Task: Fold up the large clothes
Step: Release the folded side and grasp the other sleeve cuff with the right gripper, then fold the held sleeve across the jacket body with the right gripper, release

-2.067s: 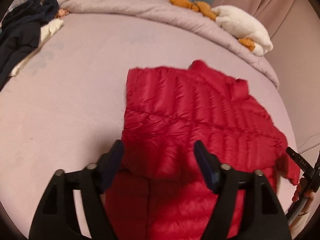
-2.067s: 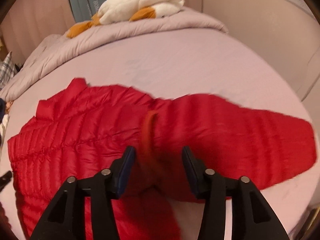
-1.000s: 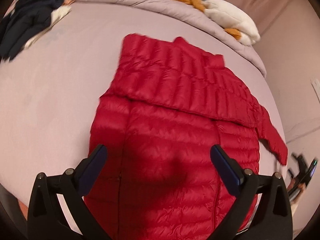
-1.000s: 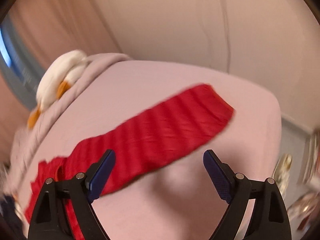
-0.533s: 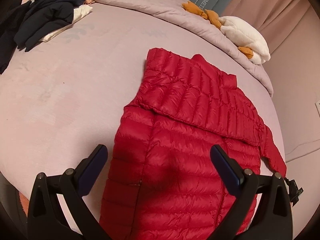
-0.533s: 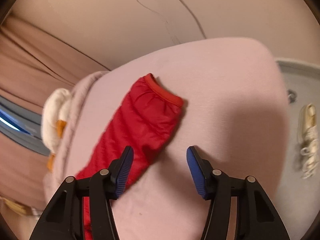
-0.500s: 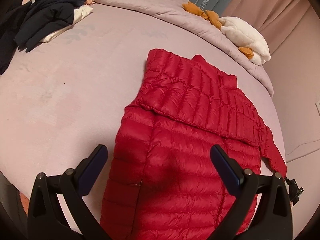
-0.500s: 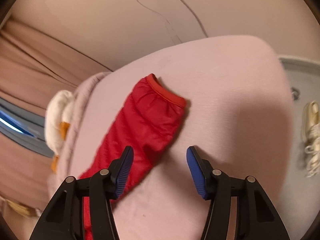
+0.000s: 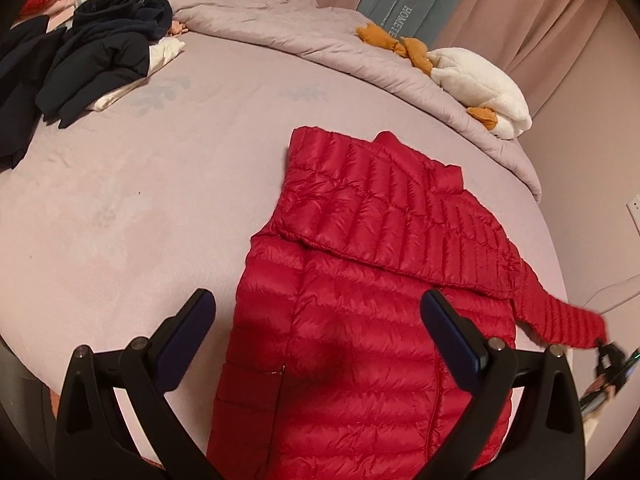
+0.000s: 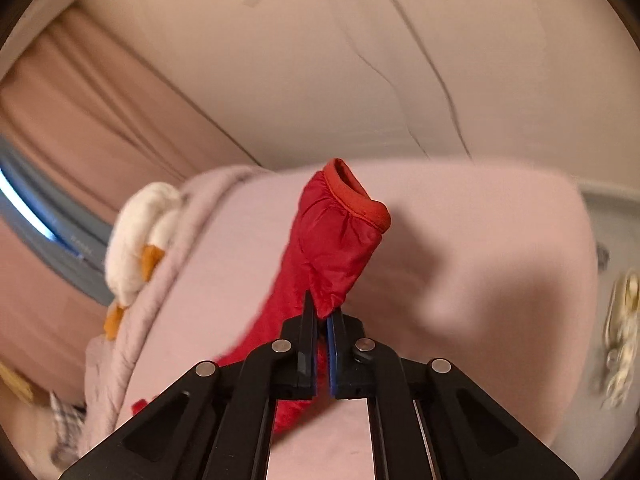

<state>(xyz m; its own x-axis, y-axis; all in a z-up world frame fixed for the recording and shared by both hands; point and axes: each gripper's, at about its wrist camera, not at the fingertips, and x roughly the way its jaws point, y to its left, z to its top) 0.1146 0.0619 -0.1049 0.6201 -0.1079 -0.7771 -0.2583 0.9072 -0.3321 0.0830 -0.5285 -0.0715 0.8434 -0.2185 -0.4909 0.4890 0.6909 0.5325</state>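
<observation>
The pale pink bed sheet (image 9: 160, 200) carries a red quilted puffer jacket (image 9: 360, 320) lying flat near the foot edge, one sleeve folded across its chest. A heap of dark navy clothes (image 9: 88, 60) sits well apart at the far left, and a white and orange plush toy (image 9: 476, 80) rests on the bunched grey duvet (image 9: 300, 36). The left gripper (image 9: 320, 332) hovers above the jacket body with jaws spread wide and empty, while the right gripper (image 10: 322, 316) is clamped on the jacket's other sleeve near its cuff (cuff standing up).

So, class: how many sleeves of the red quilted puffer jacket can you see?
2: one sleeve lies folded across the red quilted puffer jacket; the other sleeve is pinched near its cuff by the right gripper.
</observation>
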